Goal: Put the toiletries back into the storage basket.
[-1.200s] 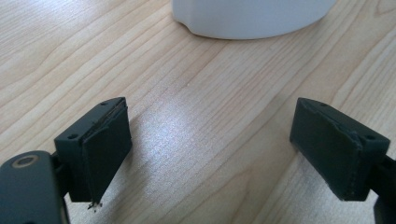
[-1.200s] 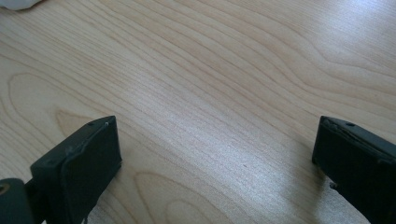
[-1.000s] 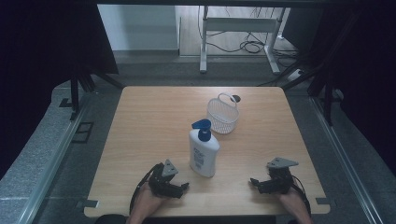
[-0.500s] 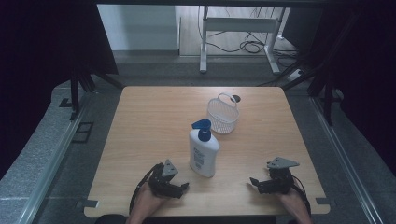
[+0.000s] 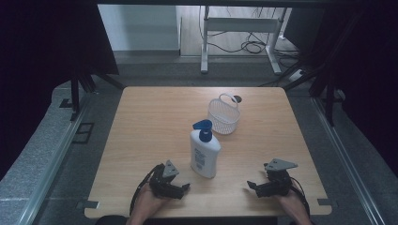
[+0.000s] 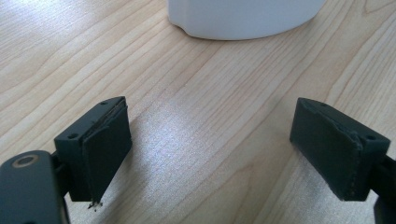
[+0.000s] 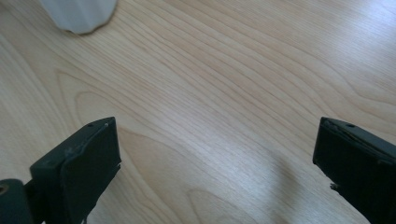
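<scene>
Fingers (image 6: 105, 149) of the left gripper (image 5: 180, 187) stand wide apart with nothing between them, low over the desk (image 5: 141, 140), and the white pump bottle (image 5: 205, 150) stands upright just ahead of them, near the desk's front middle. To take it well, I judge the left gripper should slide forward level until both pads bracket the bottle's lower body, then close squarely so it does not tip. Behind the bottle sits a white wire basket (image 5: 224, 116). Farther right, the right gripper (image 5: 256, 186) has just been opening; its fingers (image 7: 86, 172) are spread wide and empty, well apart from the bottle.
</scene>
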Demonstrator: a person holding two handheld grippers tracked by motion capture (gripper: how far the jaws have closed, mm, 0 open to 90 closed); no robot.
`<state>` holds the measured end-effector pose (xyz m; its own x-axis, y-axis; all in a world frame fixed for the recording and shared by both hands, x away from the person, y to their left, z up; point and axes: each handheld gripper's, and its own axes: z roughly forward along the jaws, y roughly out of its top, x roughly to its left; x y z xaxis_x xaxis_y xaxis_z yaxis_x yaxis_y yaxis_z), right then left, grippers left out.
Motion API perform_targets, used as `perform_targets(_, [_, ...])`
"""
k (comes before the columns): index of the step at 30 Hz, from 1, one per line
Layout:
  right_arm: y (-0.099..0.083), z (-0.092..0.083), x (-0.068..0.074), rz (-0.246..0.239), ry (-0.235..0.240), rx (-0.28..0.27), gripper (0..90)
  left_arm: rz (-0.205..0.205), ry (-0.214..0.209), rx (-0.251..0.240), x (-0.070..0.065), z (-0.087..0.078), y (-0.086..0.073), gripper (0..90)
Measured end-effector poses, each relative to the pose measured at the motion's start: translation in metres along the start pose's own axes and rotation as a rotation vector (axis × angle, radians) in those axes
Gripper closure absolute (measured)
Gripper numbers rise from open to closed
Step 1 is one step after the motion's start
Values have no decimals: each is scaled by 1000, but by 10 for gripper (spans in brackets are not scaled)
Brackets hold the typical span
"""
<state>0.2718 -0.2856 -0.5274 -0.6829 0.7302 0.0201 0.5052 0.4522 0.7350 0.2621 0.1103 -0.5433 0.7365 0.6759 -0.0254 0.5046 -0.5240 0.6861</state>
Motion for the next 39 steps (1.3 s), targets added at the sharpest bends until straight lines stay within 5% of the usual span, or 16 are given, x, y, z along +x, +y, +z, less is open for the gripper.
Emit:
perform_targets(24, [11,5,20,-44,71,-1,0,-4,1,-4,0,0,0,118])
perform_targets(34, [27,10,42,-143,114,5,0,-3,1,-4,0,0,0,119])
perform_targets(39, [37,9,44,-123,144,-28,0,-4,1,-4,0,0,0,119])
